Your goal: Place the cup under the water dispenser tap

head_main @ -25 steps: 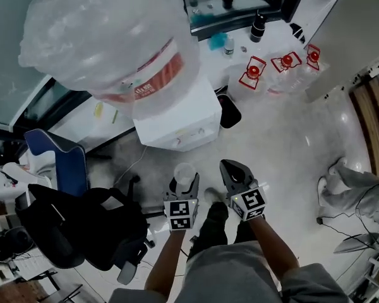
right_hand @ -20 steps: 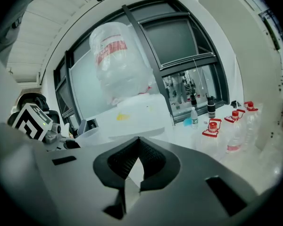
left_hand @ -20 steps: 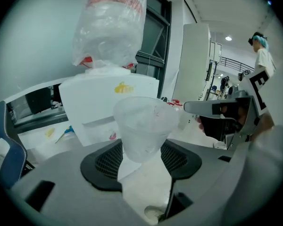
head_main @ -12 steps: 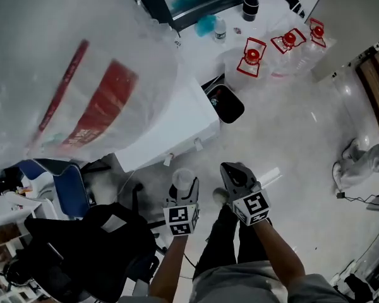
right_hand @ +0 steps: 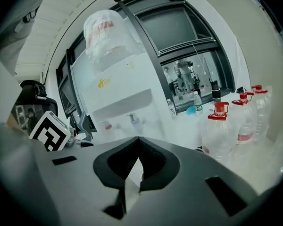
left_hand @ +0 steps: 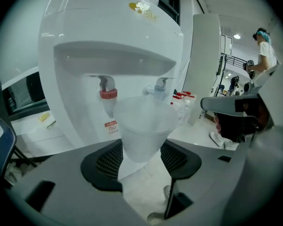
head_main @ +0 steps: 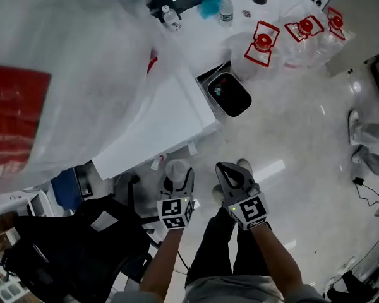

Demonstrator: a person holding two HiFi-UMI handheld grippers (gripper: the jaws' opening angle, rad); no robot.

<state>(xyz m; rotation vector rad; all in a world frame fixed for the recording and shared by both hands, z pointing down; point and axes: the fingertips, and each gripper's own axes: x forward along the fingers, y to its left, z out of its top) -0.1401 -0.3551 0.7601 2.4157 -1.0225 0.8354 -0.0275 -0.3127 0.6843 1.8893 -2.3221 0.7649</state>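
An office: water dispenser (head_main: 153, 133), swivel chair (head_main: 76, 248), spare water jugs (head_main: 263, 45).

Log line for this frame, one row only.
left tongs: shut on cup | right tongs: shut, empty | cup: before water dispenser, not under taps

Cup (left_hand: 141, 126) lower, nearer the dispenser taps (left_hand: 108, 93)

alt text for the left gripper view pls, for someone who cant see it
A translucent plastic cup sits clamped upright between the dark jaw pads of the left gripper, in front of a white water dispenser. The dispenser's red tap and blue tap show in its recess, just above the cup's rim in the picture.
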